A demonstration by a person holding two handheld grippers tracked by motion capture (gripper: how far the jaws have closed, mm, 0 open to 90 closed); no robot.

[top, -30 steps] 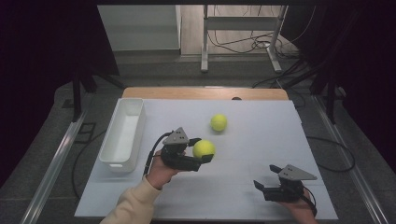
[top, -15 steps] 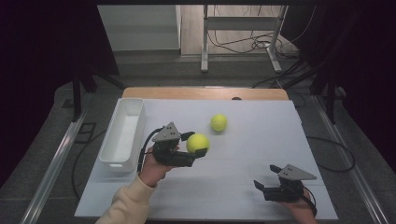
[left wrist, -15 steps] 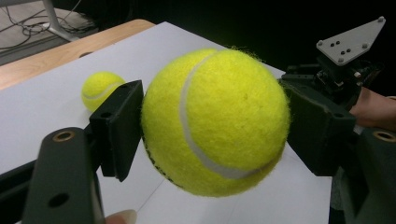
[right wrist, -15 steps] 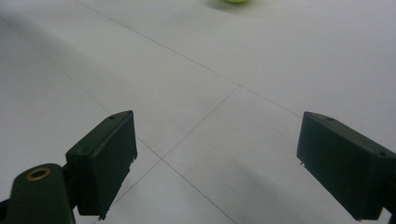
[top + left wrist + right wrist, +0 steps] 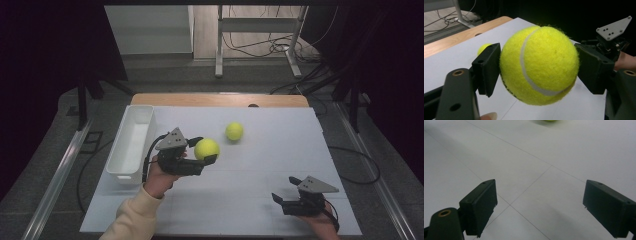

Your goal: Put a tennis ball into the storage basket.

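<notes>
overall: dim room, dark surround
counter: evenly lit from above, soft shadows
left gripper view: tennis ball sharp and bright, background soft
right gripper view: greyish, near claw pads slightly blurred

The high view looks forward and down over the whole bench. The left tool camera sits close behind its ball, facing the right tool. The right tool camera skims the bench low, catching the far ball, as both other views do.
</notes>
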